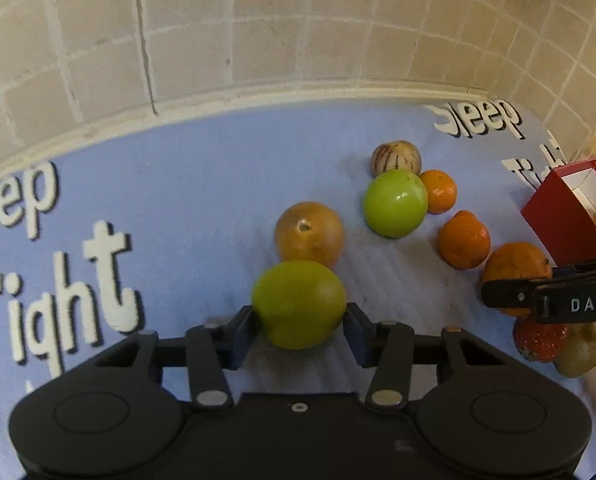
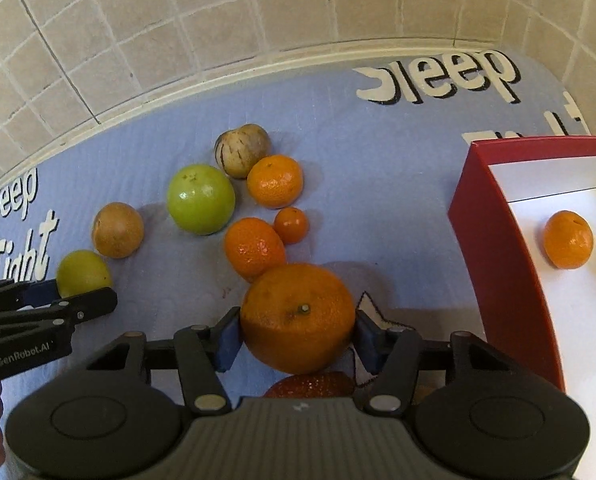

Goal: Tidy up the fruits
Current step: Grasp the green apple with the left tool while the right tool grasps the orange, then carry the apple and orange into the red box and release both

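At lower centre of the left wrist view, the left claw (image 1: 299, 322) is closed on a yellow-green fruit (image 1: 299, 304), both pads touching its sides, above the blue mat (image 1: 185, 184). At lower centre of the right wrist view, the right claw (image 2: 298, 334) grips a large orange (image 2: 298, 316). At right, a red box (image 2: 498, 240) holds one small orange (image 2: 568, 239). Loose fruits lie at frame centre, including a green apple (image 2: 200, 199).

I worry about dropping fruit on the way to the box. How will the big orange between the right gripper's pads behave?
The big orange is round, so it would likely roll if released. Its dimpled rind probably grips the right gripper pads well. It looks fairly heavy.
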{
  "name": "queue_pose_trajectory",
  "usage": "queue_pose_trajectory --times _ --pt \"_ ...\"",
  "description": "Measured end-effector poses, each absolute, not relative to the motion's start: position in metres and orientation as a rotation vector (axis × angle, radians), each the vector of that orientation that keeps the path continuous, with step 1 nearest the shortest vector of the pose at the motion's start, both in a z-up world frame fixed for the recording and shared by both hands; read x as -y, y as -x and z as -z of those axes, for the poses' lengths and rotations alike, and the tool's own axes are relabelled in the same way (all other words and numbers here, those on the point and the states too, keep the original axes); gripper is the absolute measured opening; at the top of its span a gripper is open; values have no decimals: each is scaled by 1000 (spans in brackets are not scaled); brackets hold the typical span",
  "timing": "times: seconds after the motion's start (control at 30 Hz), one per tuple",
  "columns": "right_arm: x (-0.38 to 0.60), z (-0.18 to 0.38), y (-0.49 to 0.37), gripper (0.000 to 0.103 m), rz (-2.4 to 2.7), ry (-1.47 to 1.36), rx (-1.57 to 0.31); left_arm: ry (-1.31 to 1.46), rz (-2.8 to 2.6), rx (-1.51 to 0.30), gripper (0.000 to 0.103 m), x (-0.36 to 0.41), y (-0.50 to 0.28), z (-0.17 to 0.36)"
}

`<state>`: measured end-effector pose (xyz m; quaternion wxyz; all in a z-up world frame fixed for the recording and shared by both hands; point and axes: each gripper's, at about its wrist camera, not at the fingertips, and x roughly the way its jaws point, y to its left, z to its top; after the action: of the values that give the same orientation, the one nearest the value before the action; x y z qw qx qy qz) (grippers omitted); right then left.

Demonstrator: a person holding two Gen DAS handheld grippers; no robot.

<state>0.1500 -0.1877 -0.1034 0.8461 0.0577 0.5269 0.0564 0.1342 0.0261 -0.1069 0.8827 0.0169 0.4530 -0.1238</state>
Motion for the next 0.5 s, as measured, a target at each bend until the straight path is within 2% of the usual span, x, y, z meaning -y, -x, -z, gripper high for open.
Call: queue_pose_trajectory --times 0.23,0.5 --pt "221 43 -131 59 -167 -281 -981 -73 406 -732 57 -1 -111 37" --pt "318 -13 -104 59 39 -387 -790 -138 680 -613 57 100 -108 -11"
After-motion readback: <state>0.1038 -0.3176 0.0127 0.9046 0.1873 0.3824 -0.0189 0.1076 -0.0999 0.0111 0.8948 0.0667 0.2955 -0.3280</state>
